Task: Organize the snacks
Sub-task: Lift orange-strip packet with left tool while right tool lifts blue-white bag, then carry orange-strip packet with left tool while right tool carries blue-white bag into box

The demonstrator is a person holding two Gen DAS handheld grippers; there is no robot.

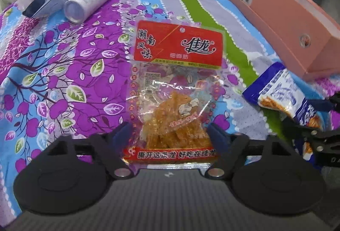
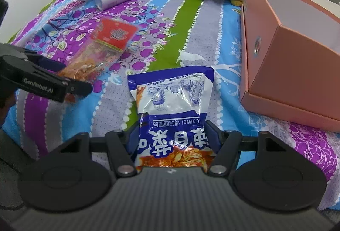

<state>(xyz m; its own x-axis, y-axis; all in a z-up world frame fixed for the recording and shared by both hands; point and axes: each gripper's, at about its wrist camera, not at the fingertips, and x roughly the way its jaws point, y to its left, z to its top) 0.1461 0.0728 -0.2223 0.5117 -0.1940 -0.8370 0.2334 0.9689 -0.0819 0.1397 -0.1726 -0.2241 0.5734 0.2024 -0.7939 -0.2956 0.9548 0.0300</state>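
My left gripper (image 1: 167, 131) straddles the red-topped clear snack bag (image 1: 176, 86) at frame centre, pads beside the film but not visibly pressing — released, I judge. My right gripper (image 2: 172, 137) pinches the blue-and-white snack packet (image 2: 172, 107) low in its frame, the pink box (image 2: 297, 73) open at right. The slick clear film could slide out or crumple if I close on its loose edge — and the packet may droop and catch the box wall.
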